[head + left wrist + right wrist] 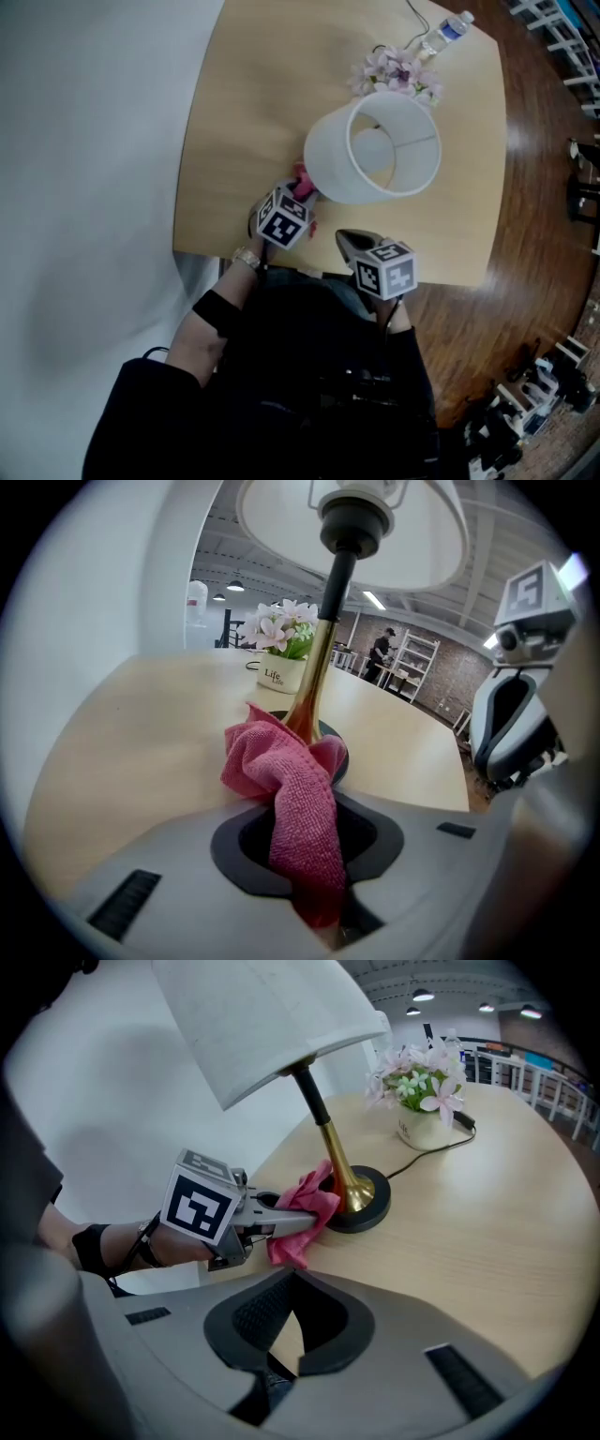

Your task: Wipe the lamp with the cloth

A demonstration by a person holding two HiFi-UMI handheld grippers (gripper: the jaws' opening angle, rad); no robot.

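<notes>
Beside the lamp base (375, 1211), left fingers (178, 855) clamping pink cloth (300, 799), seemingly against the stem (314, 677), right fingers (412, 1363) closed, empty.

"Life" over a smaller "Life" on the white flower pot (278, 675); no other legible print

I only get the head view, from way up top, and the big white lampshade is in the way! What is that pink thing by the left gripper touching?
Observer: The pink terry cloth, clamped in the left gripper, lies against the flared foot of the lamp's brass stem, just above its round black base.
Operator: Is the other gripper holding something?
Observer: No, the right gripper has its jaws shut together with nothing between them.
</notes>
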